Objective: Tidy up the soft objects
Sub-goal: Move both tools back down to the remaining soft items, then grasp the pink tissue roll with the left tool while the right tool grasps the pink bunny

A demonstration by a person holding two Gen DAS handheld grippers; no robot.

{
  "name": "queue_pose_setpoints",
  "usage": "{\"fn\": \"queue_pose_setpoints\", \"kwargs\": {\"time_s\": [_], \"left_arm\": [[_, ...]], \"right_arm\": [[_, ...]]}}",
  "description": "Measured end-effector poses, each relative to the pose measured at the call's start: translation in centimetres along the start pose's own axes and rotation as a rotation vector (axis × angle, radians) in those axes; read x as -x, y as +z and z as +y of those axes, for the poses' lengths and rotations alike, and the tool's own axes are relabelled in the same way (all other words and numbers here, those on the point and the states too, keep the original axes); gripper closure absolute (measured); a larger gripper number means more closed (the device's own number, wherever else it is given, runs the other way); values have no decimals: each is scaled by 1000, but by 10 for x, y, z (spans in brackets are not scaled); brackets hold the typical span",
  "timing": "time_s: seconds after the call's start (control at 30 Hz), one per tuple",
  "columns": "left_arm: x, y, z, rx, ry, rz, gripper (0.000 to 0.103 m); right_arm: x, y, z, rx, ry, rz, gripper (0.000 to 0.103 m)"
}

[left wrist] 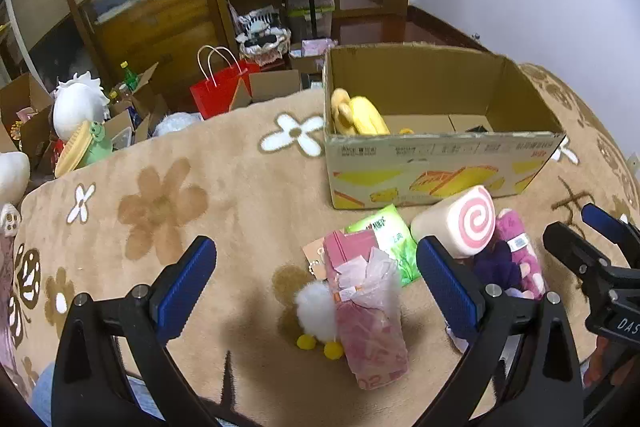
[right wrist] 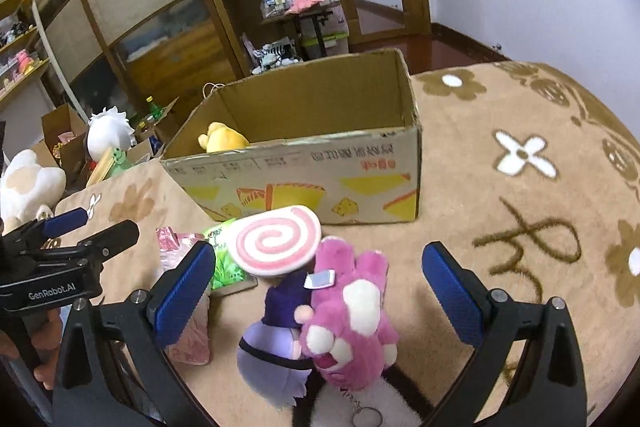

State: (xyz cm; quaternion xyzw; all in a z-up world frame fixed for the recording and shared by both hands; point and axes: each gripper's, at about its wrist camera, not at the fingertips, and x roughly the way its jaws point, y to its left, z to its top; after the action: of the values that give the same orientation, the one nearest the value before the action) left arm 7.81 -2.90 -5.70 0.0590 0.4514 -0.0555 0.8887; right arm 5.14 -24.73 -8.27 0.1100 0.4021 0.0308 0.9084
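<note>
Left wrist view: the left gripper (left wrist: 316, 275) is held wide apart, empty, above a pink packet (left wrist: 372, 339). The right gripper (right wrist: 318, 285), also spread, is seen over a pink plush (right wrist: 352, 315) before the cardboard box (right wrist: 320, 171).

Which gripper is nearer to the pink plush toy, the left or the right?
Right. The right gripper is open directly above the pink plush toy, which lies between its fingers. The left gripper is open over the pink tissue pack, farther left.
</note>
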Motion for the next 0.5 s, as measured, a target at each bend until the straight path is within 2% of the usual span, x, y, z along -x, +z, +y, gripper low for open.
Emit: {"fn": "queue_pose_setpoints", "kwargs": {"time_s": [0.37,0.5], "left_arm": [[-29,-5,-15,-34,-4,90,4],[-40,-7,-21,-35,-13,119,4]], "right_arm": [[-26,-7,-16,-46,-6,67,4],[-35,-10,-17,-47,-5,89,9]]}}
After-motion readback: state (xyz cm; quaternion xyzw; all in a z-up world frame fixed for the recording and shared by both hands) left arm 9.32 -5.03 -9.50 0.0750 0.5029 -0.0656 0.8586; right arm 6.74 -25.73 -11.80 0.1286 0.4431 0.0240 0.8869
